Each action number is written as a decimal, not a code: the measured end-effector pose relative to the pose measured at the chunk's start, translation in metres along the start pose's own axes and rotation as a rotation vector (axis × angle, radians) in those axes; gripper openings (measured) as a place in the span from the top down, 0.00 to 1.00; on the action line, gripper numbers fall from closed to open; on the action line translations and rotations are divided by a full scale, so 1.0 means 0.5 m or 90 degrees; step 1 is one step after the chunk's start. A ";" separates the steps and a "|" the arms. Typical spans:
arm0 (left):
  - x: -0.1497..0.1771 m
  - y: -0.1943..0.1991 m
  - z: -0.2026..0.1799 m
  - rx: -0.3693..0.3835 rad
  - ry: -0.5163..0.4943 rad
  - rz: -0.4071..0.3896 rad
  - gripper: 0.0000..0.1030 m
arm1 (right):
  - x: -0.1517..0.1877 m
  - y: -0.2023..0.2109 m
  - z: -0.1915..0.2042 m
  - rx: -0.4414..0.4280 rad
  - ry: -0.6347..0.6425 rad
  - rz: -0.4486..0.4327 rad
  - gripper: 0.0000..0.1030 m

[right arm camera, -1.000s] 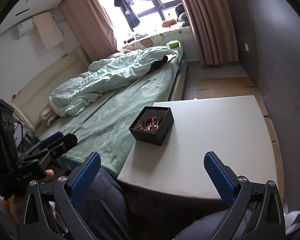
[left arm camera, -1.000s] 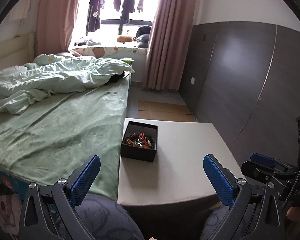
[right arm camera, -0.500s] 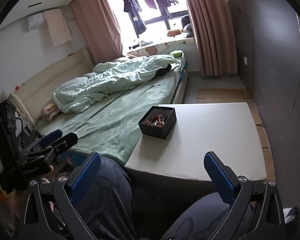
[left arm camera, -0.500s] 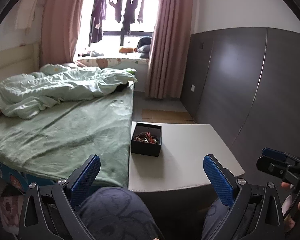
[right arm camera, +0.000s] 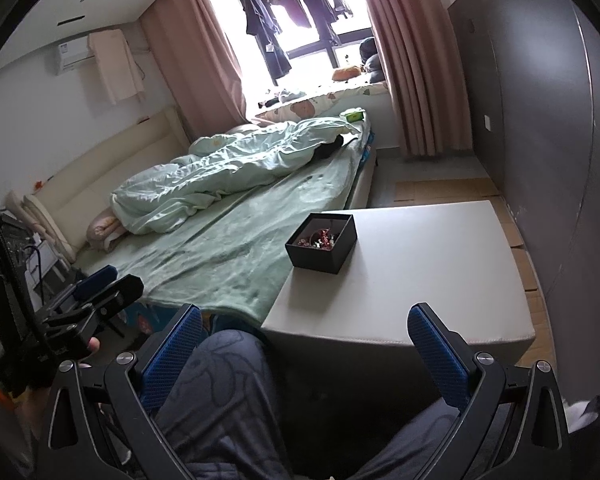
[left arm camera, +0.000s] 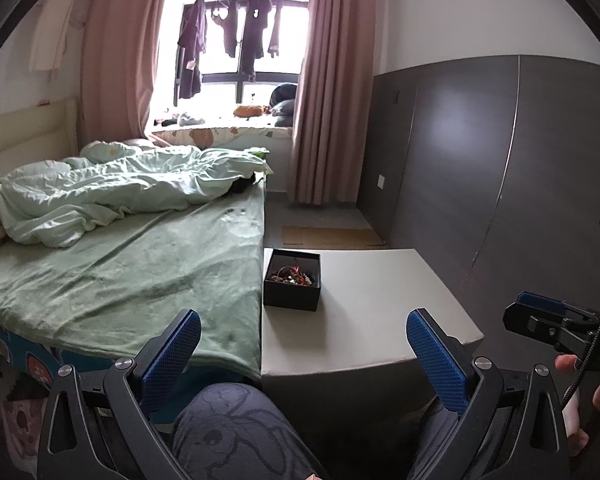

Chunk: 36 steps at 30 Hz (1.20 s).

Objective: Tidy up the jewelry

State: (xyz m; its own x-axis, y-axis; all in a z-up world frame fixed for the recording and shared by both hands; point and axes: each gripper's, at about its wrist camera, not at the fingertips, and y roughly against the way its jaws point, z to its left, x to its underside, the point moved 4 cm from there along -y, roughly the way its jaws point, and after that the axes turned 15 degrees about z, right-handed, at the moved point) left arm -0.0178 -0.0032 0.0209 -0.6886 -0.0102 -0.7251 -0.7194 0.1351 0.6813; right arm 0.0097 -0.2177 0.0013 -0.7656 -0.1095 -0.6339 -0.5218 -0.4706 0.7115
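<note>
An open black box (left arm camera: 292, 282) holding a tangle of red and dark jewelry (left arm camera: 293, 274) stands on the left far part of a white table (left arm camera: 364, 300). It also shows in the right wrist view (right arm camera: 322, 242), with the jewelry (right arm camera: 320, 239) inside. My left gripper (left arm camera: 303, 338) is open and empty, held above the person's lap well short of the table. My right gripper (right arm camera: 305, 334) is open and empty, also back from the table's near edge. The right gripper shows at the left wrist view's right edge (left arm camera: 548, 322); the left gripper shows at the right wrist view's left (right arm camera: 96, 292).
A bed with a green sheet (left arm camera: 120, 272) and a rumpled quilt (left arm camera: 120, 192) adjoins the table's left side. A dark grey panelled wall (left arm camera: 500, 168) runs along the right. The person's knees (left arm camera: 236, 428) are below the grippers. Cardboard (left arm camera: 332, 236) lies on the floor beyond the table.
Both grippers have pulled back and risen away from the table, so the box looks smaller and farther. Both stay open and empty.
</note>
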 end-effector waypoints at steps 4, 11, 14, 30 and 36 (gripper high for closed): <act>0.001 0.007 0.003 0.002 0.004 -0.005 0.00 | -0.001 0.001 0.004 -0.001 0.001 0.001 0.00; -0.003 0.016 0.003 0.003 0.003 -0.011 0.00 | -0.003 0.006 0.016 0.009 0.013 0.000 0.00; -0.003 0.021 0.000 0.004 0.002 -0.012 0.00 | -0.002 0.007 0.019 0.009 0.013 -0.002 0.00; -0.003 0.042 -0.007 0.000 0.003 -0.016 0.00 | -0.004 0.011 0.021 0.008 0.012 -0.001 0.00; -0.005 0.043 -0.004 -0.004 0.009 -0.015 0.00 | -0.004 0.012 0.021 0.009 0.012 -0.002 0.00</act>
State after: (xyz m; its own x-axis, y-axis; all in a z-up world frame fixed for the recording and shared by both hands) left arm -0.0319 -0.0023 0.0376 -0.6725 -0.0275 -0.7396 -0.7361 0.1284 0.6646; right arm 0.0043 -0.2110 0.0099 -0.7567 -0.1242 -0.6418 -0.5298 -0.4587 0.7134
